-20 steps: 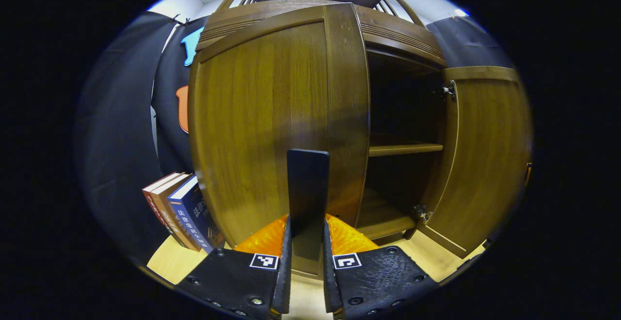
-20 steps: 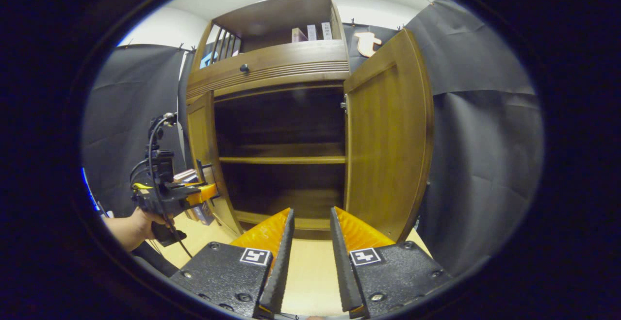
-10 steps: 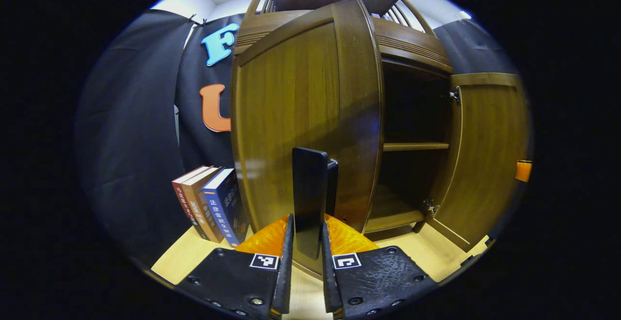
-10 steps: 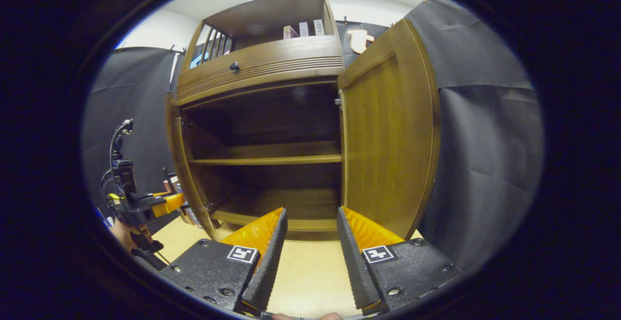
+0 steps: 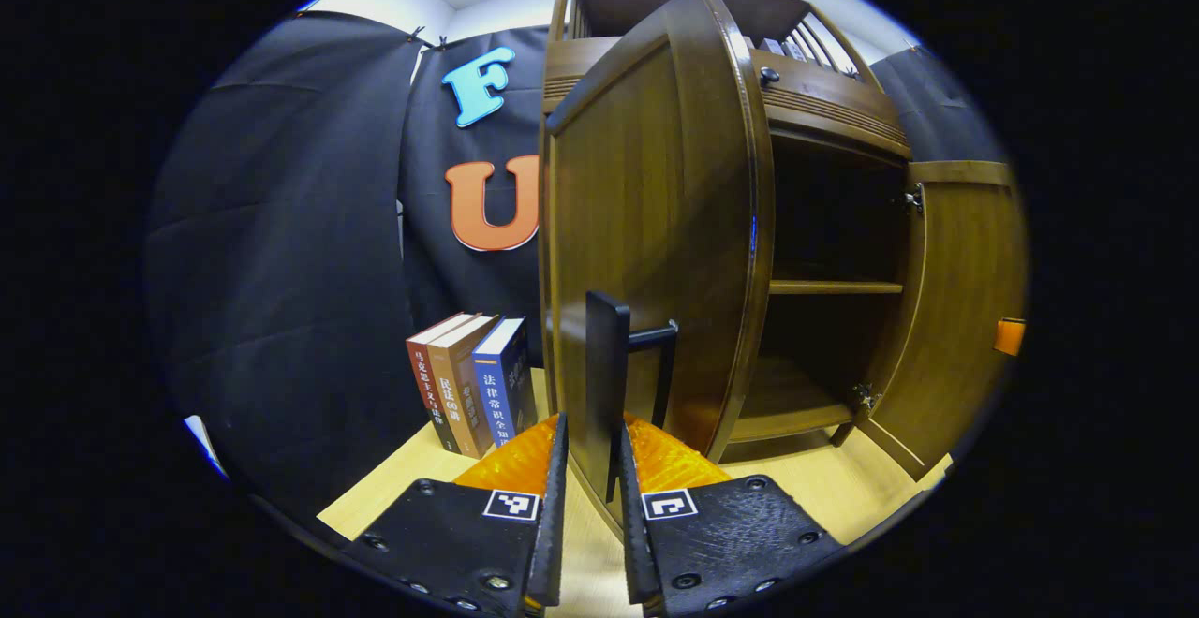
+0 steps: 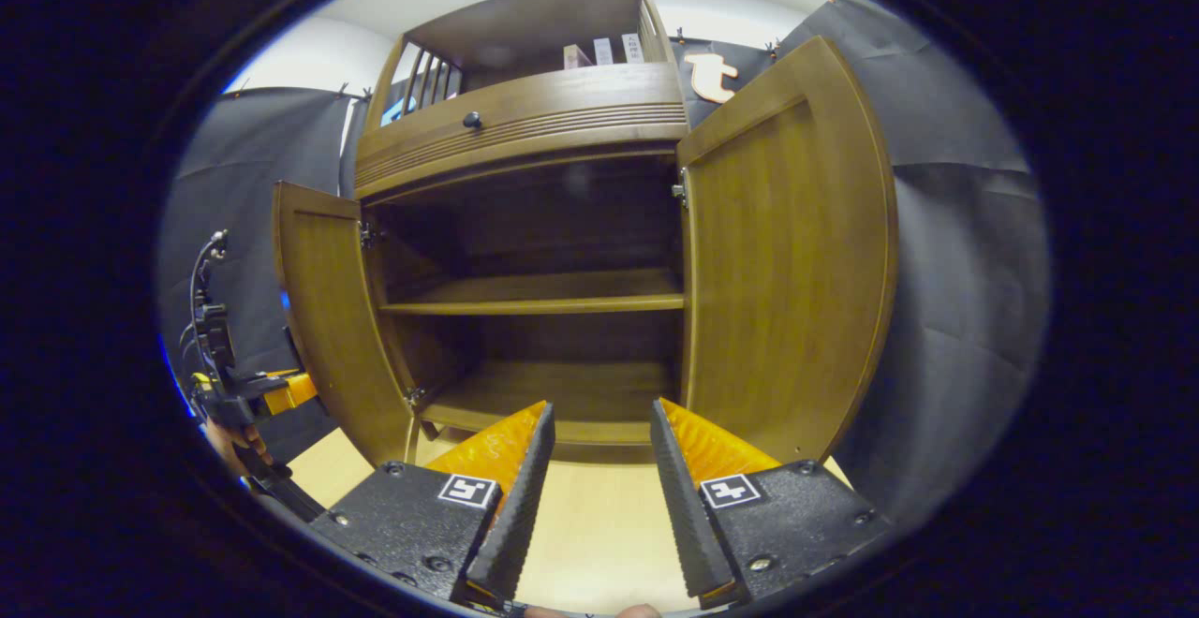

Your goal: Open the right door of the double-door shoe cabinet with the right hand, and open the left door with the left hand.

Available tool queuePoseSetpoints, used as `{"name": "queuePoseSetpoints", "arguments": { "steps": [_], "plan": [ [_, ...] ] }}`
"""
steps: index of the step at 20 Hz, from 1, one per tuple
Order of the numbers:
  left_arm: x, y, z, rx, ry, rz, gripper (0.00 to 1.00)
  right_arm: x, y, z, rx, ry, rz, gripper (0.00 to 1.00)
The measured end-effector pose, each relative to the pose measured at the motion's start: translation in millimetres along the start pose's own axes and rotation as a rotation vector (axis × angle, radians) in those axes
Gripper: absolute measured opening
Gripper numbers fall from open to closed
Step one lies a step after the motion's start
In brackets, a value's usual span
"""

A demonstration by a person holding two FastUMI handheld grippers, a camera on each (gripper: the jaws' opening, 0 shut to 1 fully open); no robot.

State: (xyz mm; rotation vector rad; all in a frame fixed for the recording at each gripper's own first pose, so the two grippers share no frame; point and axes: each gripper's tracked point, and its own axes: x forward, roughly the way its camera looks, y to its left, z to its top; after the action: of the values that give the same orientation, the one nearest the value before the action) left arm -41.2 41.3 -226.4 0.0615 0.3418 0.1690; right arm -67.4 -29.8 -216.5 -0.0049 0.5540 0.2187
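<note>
Standing wide open: both brown cabinet doors (image 6: 787, 253).

Light wooden floor (image 5: 815, 496) is carrying the shoe cabinet (image 6: 525, 122), standing at the far side against the black cloth wall. Three books (image 5: 468, 379) are standing upright on the floor just left of the cabinet, spines facing out, the blue one sitting nearest the cabinet.

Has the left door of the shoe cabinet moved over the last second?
Yes. The left door has swung outward from the cabinet's middle shelf, pulled by the left gripper shut on its handle.
</note>
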Motion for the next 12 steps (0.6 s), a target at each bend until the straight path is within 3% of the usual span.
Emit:
{"name": "queuePoseSetpoints", "arguments": {
  "steps": [9,12],
  "plan": [
    [-2,49,-4,-0.063,0.01,0.05,0.24,1,10,-7,-0.017,0.028,-0.004,0.66],
    [0,53,-5,-0.068,0.008,0.02,0.2,5,19,-8,-0.028,0.032,0.004,0.67]
  ]
}}
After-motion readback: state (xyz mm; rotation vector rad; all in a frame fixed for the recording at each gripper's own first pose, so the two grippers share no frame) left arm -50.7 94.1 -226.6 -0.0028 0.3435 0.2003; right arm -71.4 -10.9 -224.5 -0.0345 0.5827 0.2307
